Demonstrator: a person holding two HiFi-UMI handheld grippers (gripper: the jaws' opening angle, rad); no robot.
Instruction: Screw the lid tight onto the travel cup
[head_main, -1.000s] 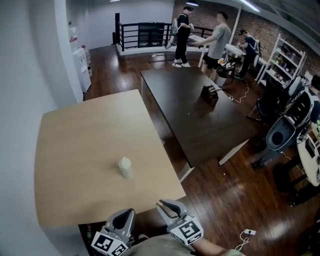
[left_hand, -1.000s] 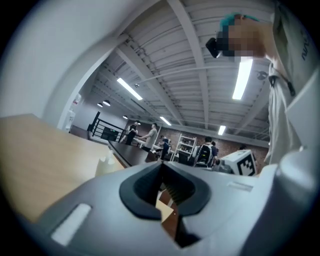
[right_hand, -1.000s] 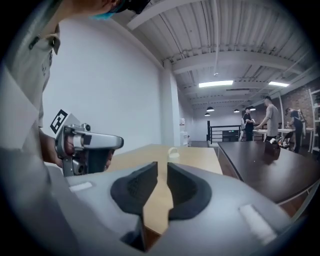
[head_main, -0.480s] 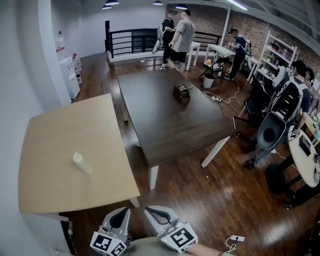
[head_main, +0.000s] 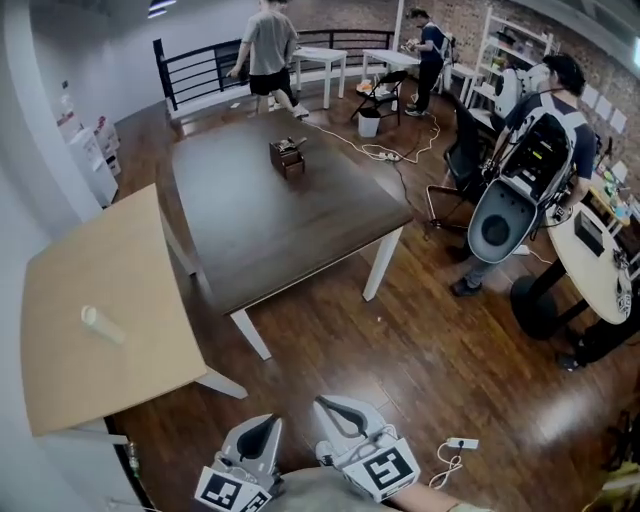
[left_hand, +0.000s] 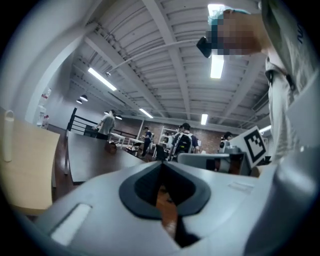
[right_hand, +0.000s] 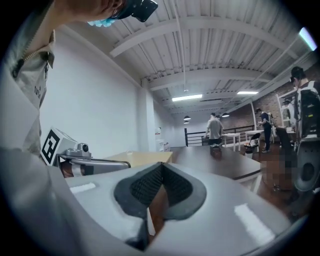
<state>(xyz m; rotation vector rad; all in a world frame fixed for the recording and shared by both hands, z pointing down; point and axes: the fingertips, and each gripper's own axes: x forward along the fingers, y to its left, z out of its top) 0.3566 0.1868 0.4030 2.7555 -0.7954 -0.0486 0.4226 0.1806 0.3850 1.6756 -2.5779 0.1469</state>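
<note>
A pale travel cup (head_main: 102, 324) stands on the light wooden table (head_main: 60, 370) at the left of the head view, far from both grippers. My left gripper (head_main: 262, 430) and right gripper (head_main: 335, 407) are held close to my body at the bottom edge, over the wooden floor. Both are shut with nothing between their jaws. In the left gripper view the left gripper (left_hand: 161, 165) points level across the room, with the cup (left_hand: 7, 135) small at the far left. The right gripper (right_hand: 161, 166) likewise shows closed jaws and the light table (right_hand: 140, 157) beyond.
A dark table (head_main: 270, 210) with a small brown box (head_main: 287, 157) stands in the middle of the room. Several people stand at the back and right, one beside a round white table (head_main: 590, 265). A power strip (head_main: 458, 443) lies on the floor near my right gripper.
The head view has swung to the right and away: the light table and cup slid from the centre to the far left. The right gripper's jaws closed. Both grippers stay at my body.
</note>
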